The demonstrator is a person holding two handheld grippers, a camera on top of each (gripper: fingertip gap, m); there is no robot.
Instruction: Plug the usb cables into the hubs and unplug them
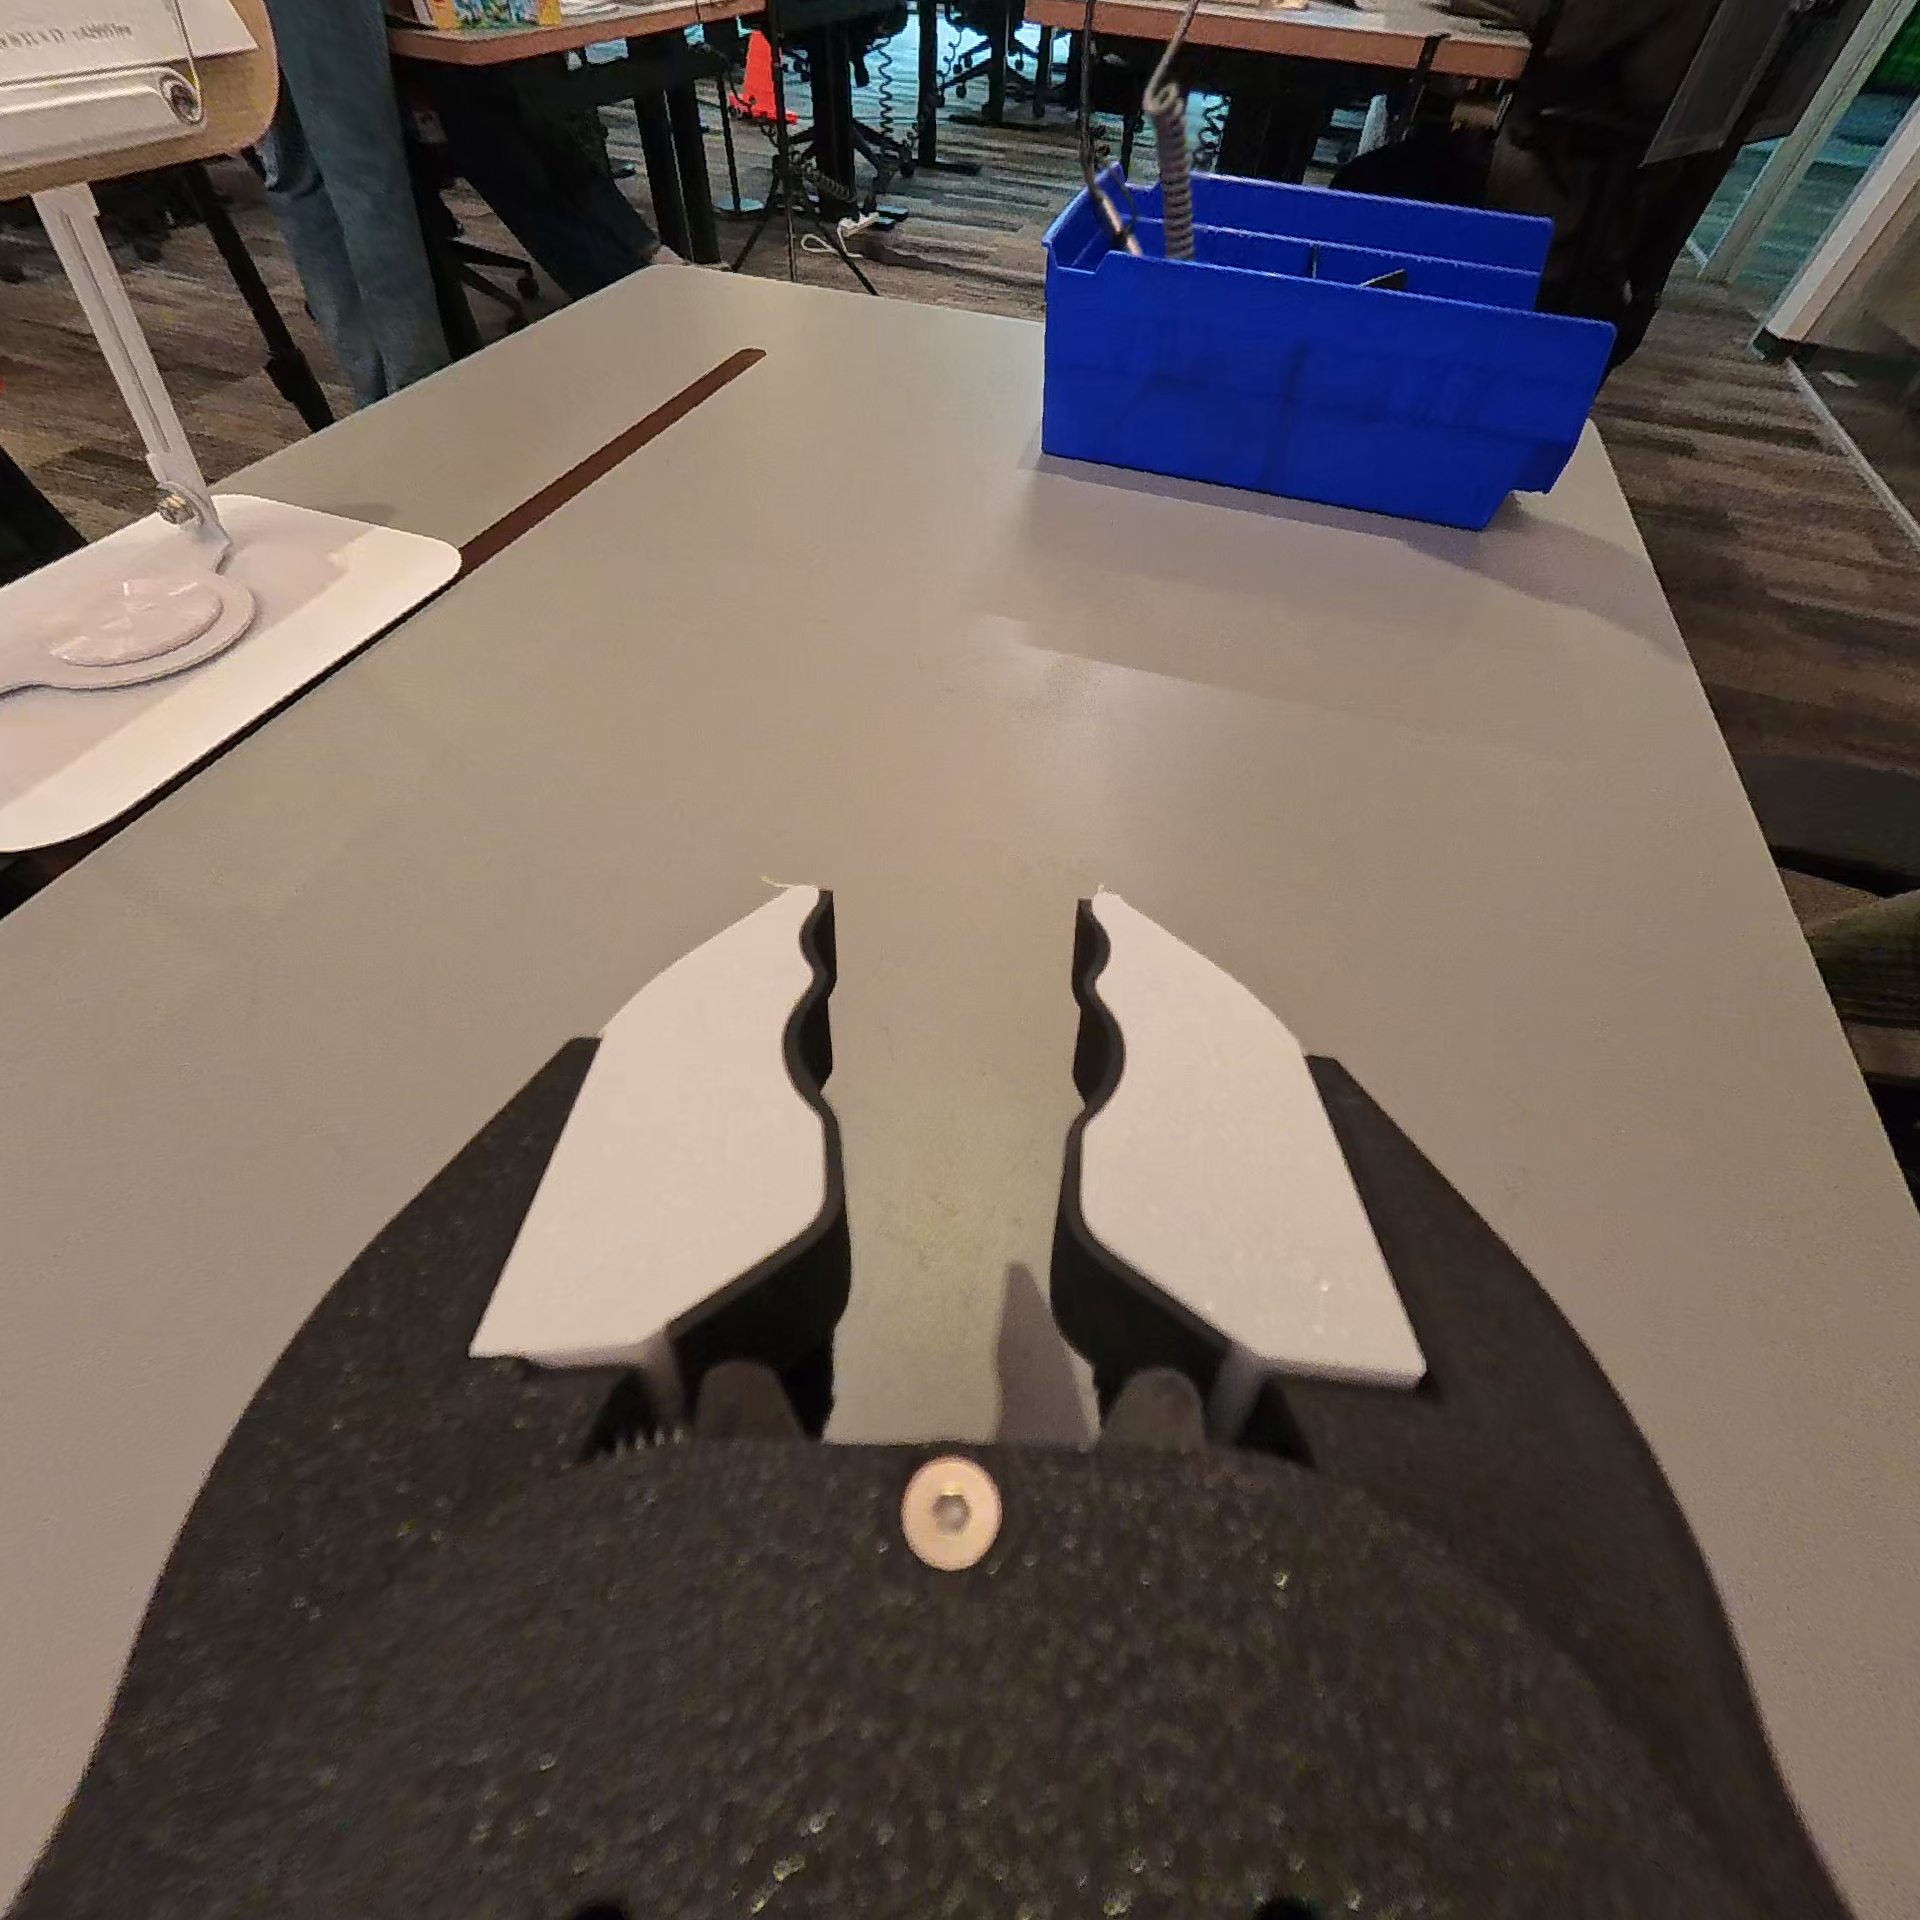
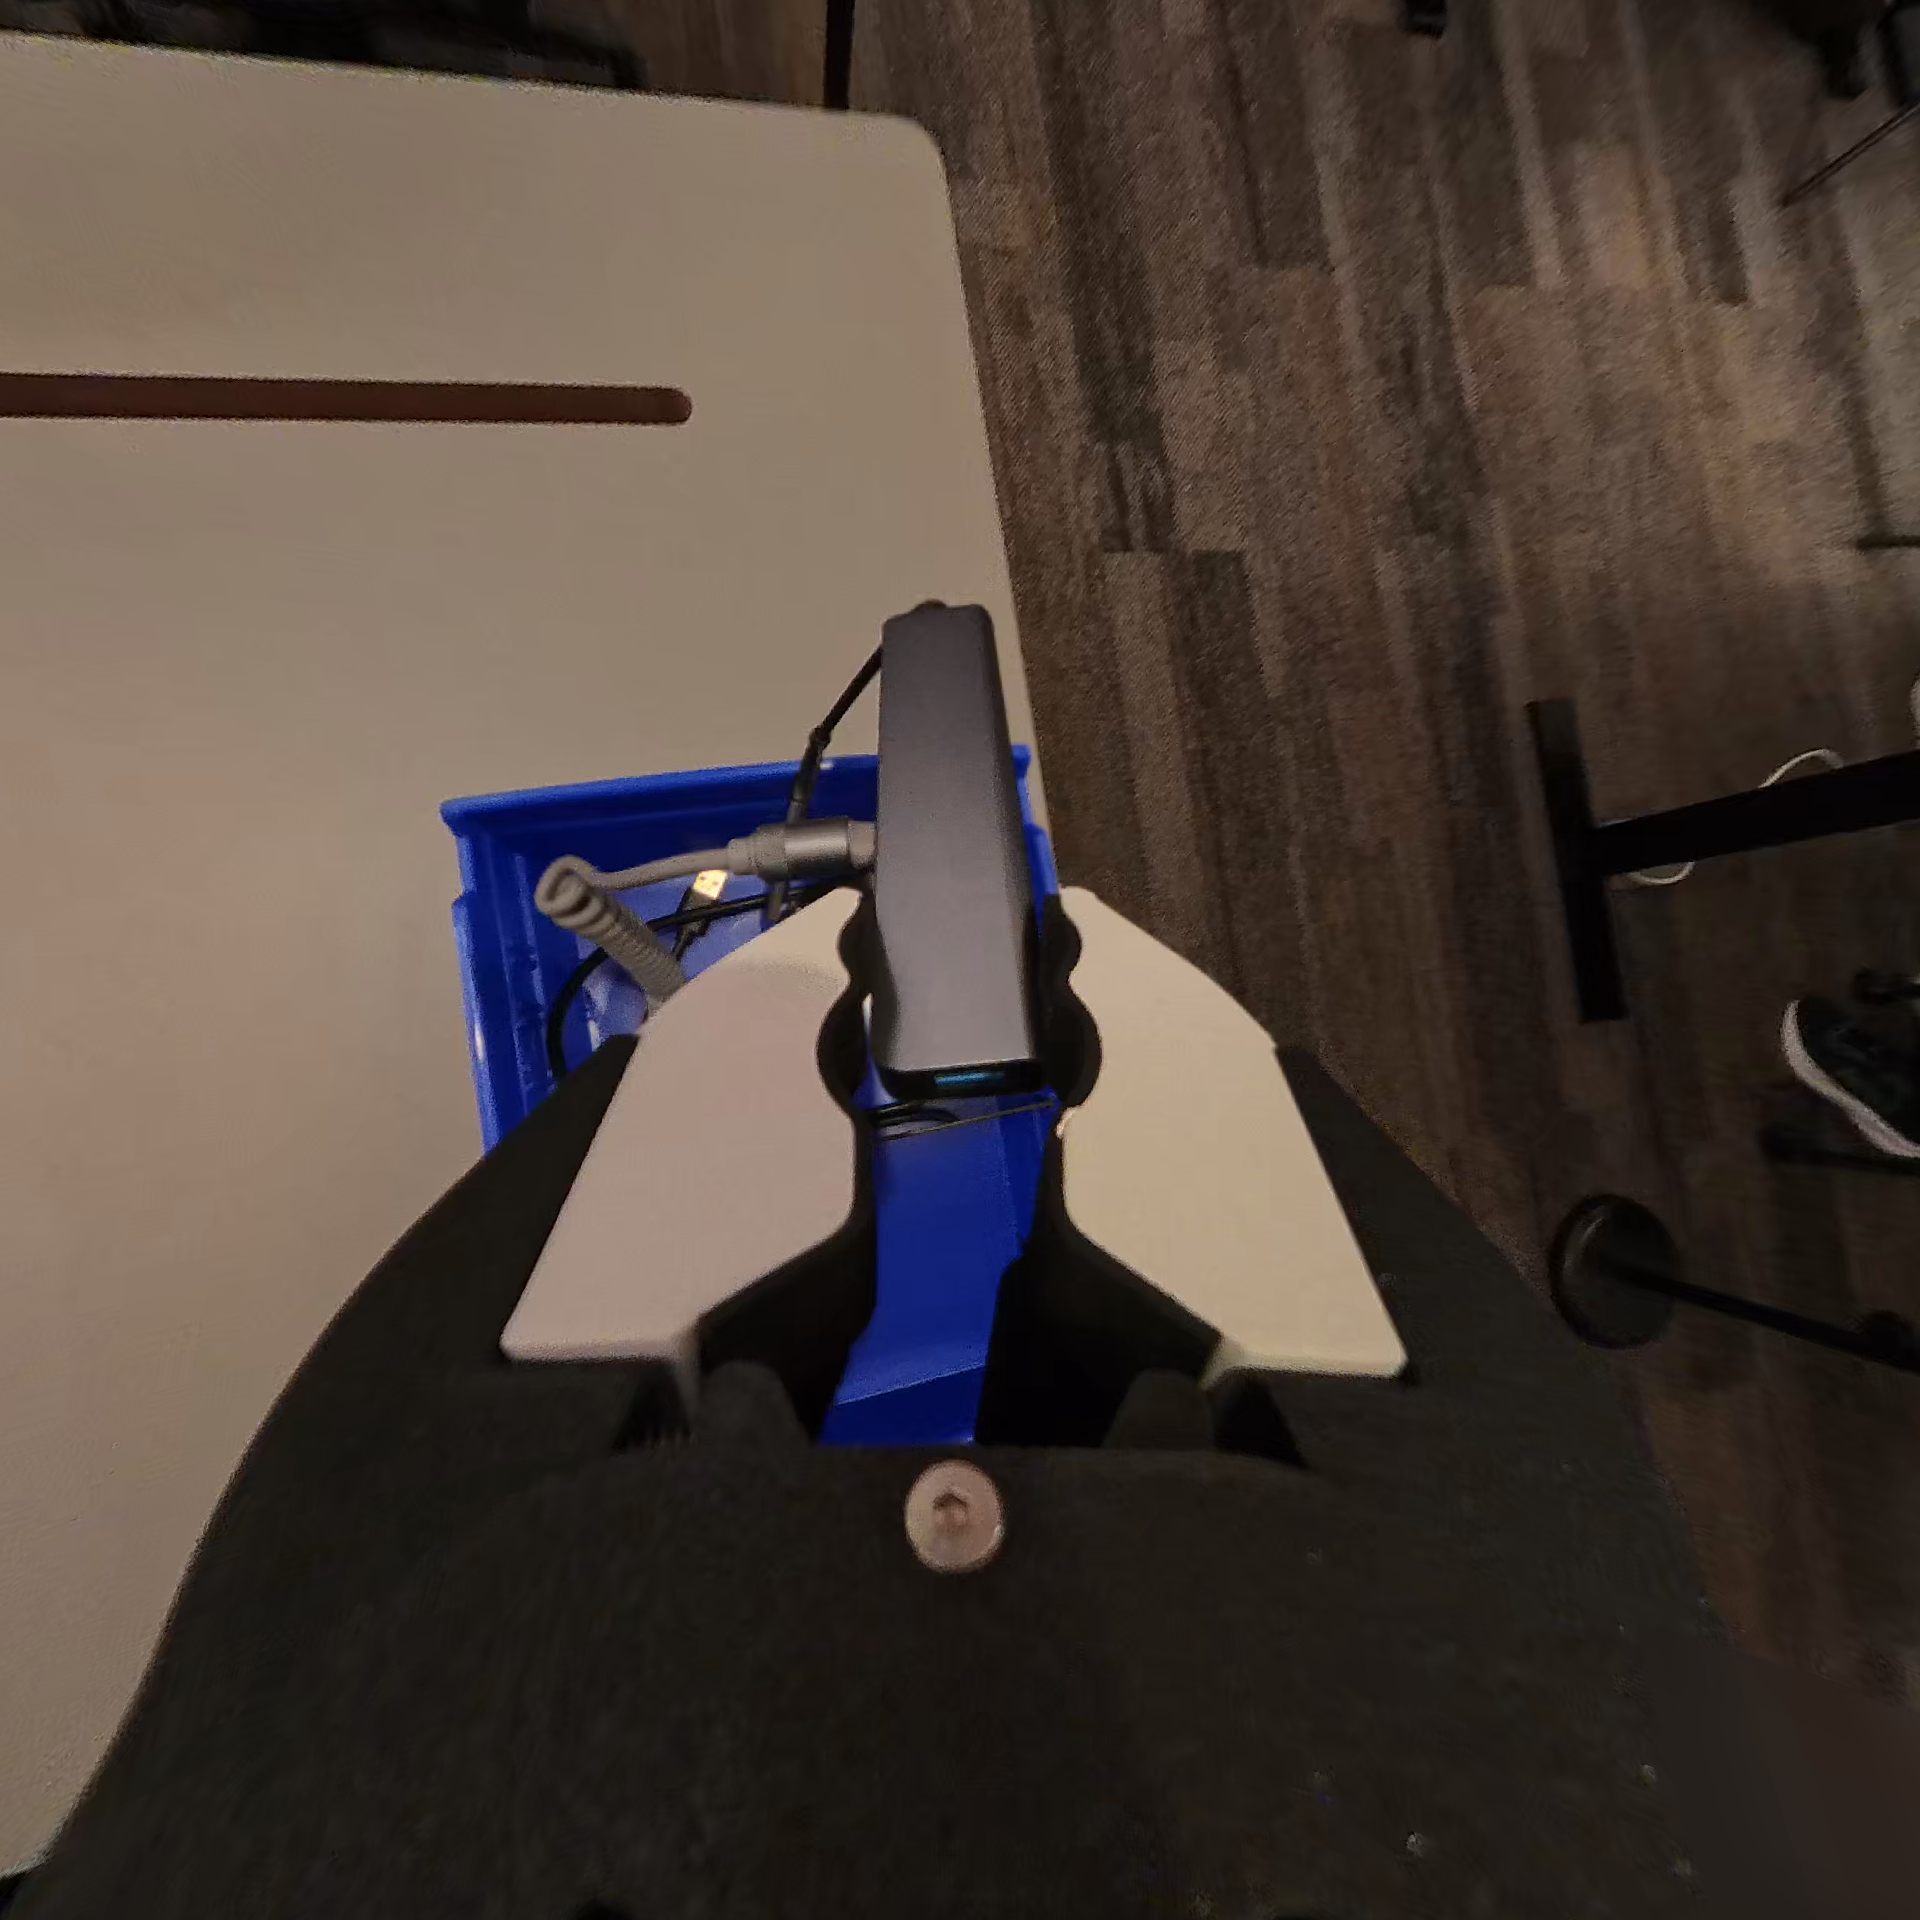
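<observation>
My right gripper (image 2: 954,914) is shut on a dark grey USB hub (image 2: 951,831) and holds it above the blue bin (image 2: 623,821). A grey coiled cable (image 2: 603,904) is plugged into the hub's left side and hangs into the bin. A thin black cable (image 2: 831,717) leaves the hub's far end. A loose USB plug (image 2: 710,886) lies in the bin. My left gripper (image 1: 954,904) is open and empty, low over the grey table (image 1: 727,727). The blue bin (image 1: 1299,405) stands ahead of it to the right, with the coiled cable (image 1: 1172,156) rising out of it.
A white stand base (image 1: 208,623) with a slanted post sits at the table's left. A dark slot (image 1: 613,457) runs along the table. The table's right edge drops to carpet. Chair and stand legs (image 2: 1683,821) and a shoe (image 2: 1849,1060) are on the floor. There is about 60 centimeters between the tips of the two grippers.
</observation>
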